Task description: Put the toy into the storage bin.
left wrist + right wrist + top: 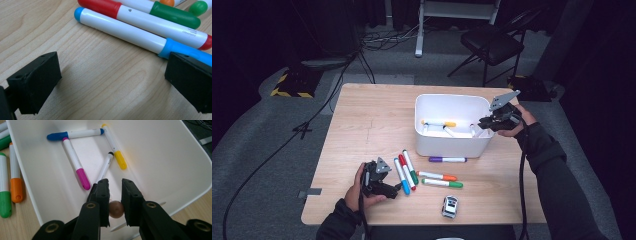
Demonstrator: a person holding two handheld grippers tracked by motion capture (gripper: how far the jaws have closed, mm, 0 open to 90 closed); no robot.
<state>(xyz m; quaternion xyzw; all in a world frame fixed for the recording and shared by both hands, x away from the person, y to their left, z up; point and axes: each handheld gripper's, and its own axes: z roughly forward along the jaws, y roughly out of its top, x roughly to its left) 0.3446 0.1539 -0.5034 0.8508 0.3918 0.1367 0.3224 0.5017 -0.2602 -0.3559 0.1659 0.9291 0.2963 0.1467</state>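
The bin (452, 146) stands at the table's (362, 130) far right, its walls barring level entry, its top open; markers (75, 157) lie across part of its floor. Left of it the tabletop lies bare and passable; toward the near edge a row of markers (407, 172) and a toy car (450, 206) crowd the way.

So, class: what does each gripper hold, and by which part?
Right gripper: a brown-capped marker, clamped by its cap end over the bin. Left gripper: nothing, jaws open.
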